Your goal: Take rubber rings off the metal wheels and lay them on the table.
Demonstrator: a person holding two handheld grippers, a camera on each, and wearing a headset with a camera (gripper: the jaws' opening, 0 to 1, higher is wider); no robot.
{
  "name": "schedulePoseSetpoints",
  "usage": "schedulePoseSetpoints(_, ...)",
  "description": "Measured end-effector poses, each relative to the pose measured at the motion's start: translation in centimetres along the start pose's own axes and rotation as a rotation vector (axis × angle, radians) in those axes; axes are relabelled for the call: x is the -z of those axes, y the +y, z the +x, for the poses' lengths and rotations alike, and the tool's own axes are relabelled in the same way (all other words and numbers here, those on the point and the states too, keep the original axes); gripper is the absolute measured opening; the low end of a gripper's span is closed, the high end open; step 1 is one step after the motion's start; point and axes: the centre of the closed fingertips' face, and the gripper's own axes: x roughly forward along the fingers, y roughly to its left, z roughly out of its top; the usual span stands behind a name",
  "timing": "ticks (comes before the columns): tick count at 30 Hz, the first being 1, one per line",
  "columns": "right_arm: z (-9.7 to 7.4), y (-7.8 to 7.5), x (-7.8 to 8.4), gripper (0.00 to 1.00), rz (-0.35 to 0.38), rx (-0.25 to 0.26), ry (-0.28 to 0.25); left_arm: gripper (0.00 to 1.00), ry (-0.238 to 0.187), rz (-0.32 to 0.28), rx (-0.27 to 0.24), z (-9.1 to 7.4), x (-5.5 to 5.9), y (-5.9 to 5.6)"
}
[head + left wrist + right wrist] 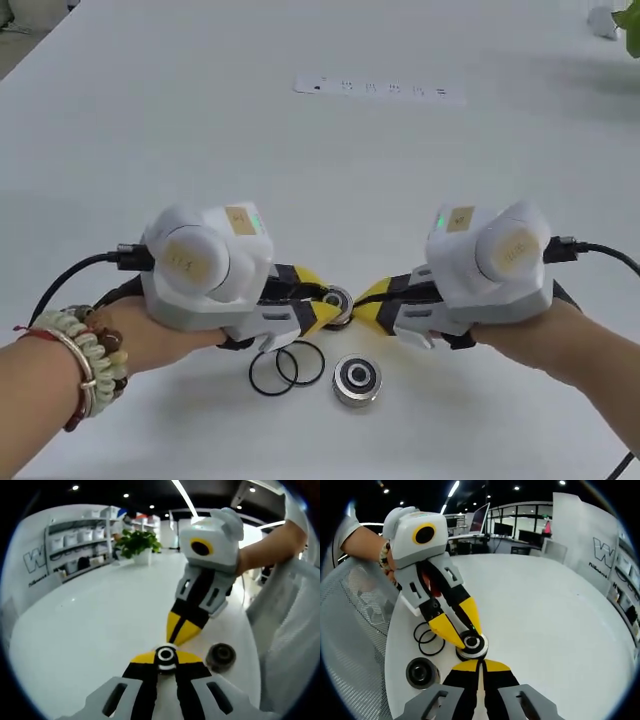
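Head view: high, tilted forward-down over table (300, 140); left gripper (320, 306) and right gripper (364, 300) close, low in frame. Left gripper view: low above table, looks along own jaws, faces right gripper head-on, very near. Right gripper view: opposite way, faces left gripper, equally near. All three share wheel (337, 300) between tips and loose wheel (357, 381); head and right gripper views share rings (286, 368).

White table (200, 150), two rubber rings (287, 368), metal wheel (357, 381)
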Motion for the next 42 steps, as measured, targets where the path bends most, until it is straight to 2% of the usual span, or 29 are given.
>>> schedulePoseSetpoints(3,0.0,0.0,0.0,0.0,0.001,0.002,0.002,0.14,0.002,0.008,-0.003,0.0,0.0,0.0)
schedulePoseSetpoints(5,0.0,-0.1,0.0,0.0,0.074,0.001,0.001,0.14,0.002,0.009,-0.004,0.0,0.0,0.0)
schedulePoseSetpoints(7,-0.1,-0.3,0.0,0.0,0.176,0.0,-0.017,0.14,0.003,0.011,-0.005,0.0,0.0,0.0)
schedulePoseSetpoints(8,-0.1,-0.3,0.0,0.0,0.252,-0.016,-0.026,0.14,0.002,0.012,-0.004,0.0,0.0,0.0)
schedulePoseSetpoints(10,-0.2,-0.4,-0.1,0.0,0.354,-0.033,-0.055,0.14,0.002,0.014,-0.004,0.0,0.0,0.0)
schedulePoseSetpoints(12,-0.4,-0.6,-0.1,0.0,0.51,-0.061,-0.094,0.14,0.002,0.015,-0.004,0.0,0.0,0.0)
schedulePoseSetpoints(13,-0.5,-0.6,-0.1,0.0,0.616,-0.086,-0.119,0.14,0.001,0.016,-0.003,0.0,0.0,-0.1)
schedulePoseSetpoints(17,-0.7,-0.7,0.1,0.0,0.766,-0.112,-0.178,0.14,-0.002,0.018,0.0,0.1,0.0,-0.2)
schedulePoseSetpoints(22,-0.5,-0.5,-0.2,0.0,0.901,-0.135,-0.234,0.14,-0.003,0.022,0.003,0.1,0.0,-0.3)
schedulePoseSetpoints(24,-0.5,-0.6,-0.1,0.0,0.919,-0.151,-0.243,0.14,-0.001,0.027,0.001,0.0,0.0,-0.3)
schedulePoseSetpoints(26,-0.6,-0.5,-0.2,0.0,0.967,-0.162,-0.252,0.14,-0.001,0.029,0.001,0.0,0.1,-0.3)
schedulePoseSetpoints(28,-0.8,-0.4,-0.3,0.0,0.977,-0.174,-0.257,0.14,-0.001,0.03,0.001,0.0,0.1,-0.3)
schedulePoseSetpoints(30,-1.1,-0.3,-1.1,0.0,1.003,-0.214,-0.297,0.14,0.0,0.031,-0.001,0.0,0.1,-0.2)
schedulePoseSetpoints(31,-1.1,-0.1,-1.3,0.0,1.021,-0.223,-0.295,0.14,0.0,0.03,-0.004,0.0,0.1,-0.2)
schedulePoseSetpoints(32,-0.9,-0.1,-1.2,0.0,1.002,-0.206,-0.289,0.14,0.001,0.03,-0.003,0.0,0.1,-0.2)
schedulePoseSetpoints(42,-1.1,0.0,-1.5,0.0,1.016,-0.227,-0.283,0.14,0.004,0.044,-0.01,-0.1,0.1,-0.2)
